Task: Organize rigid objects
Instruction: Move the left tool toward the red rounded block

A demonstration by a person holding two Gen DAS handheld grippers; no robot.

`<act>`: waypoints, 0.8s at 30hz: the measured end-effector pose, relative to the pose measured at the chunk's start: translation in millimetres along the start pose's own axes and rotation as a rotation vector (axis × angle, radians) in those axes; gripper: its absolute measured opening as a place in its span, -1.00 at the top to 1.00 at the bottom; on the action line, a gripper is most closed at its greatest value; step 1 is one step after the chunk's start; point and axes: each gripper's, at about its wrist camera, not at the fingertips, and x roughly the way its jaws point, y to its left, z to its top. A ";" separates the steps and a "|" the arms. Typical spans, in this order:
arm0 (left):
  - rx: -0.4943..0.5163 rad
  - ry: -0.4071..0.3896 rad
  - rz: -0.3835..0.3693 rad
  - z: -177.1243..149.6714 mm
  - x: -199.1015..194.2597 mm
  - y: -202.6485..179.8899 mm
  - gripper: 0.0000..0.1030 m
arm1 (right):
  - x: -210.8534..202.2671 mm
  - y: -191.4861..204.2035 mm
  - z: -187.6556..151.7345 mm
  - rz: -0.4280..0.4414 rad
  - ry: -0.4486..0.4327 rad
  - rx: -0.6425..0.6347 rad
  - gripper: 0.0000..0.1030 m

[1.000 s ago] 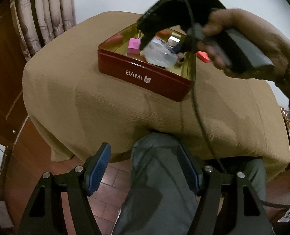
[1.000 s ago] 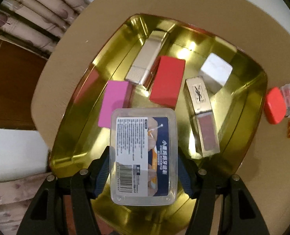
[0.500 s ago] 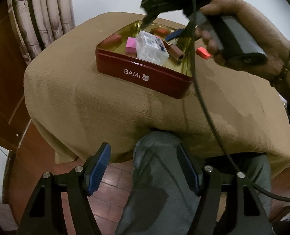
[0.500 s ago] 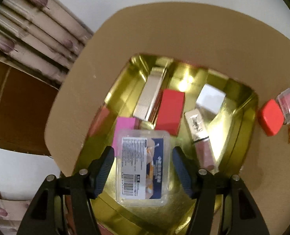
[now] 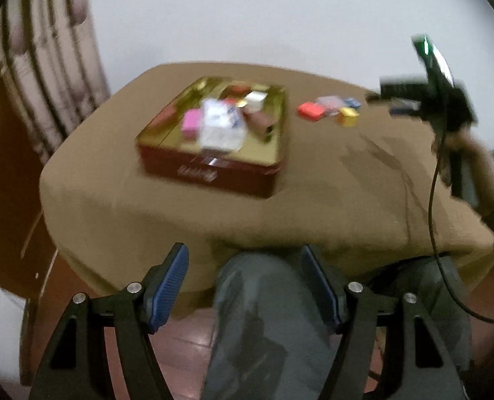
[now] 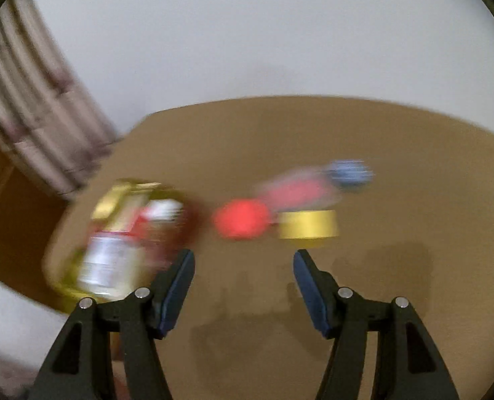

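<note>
Careful: your right gripper (image 6: pixel 243 276), fingers half-spread and empty, faces the red block (image 6: pixel 241 218) beside the gold block (image 6: pixel 308 225) on the counter (image 6: pixel 413 283); rushing could scatter them.

Left view looks from off the near edge across the surface (image 5: pixel 313 200); right view hovers over it; both share the tin (image 5: pixel 213 170).
</note>
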 end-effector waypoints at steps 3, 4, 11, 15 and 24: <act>0.058 -0.031 -0.020 18.0 -3.1 -23.3 -0.36 | 1.0 -57.2 -15.2 -0.150 -0.032 0.022 -0.23; 0.073 -0.035 -0.034 26.5 -1.7 -32.3 -0.44 | 2.9 -75.3 -20.4 -0.206 -0.038 0.025 -0.23; 0.104 -0.034 -0.097 89.4 30.3 -76.3 -0.54 | 12.1 -152.0 -49.5 -0.306 -0.041 0.042 -0.23; 0.203 -0.047 -0.087 126.0 56.4 -99.7 -0.54 | 14.6 -167.2 -53.2 -0.262 -0.050 0.073 -0.23; 0.547 0.040 -0.199 200.7 145.0 -134.6 -0.54 | 0.9 -188.3 -55.8 -0.134 -0.097 0.132 -0.23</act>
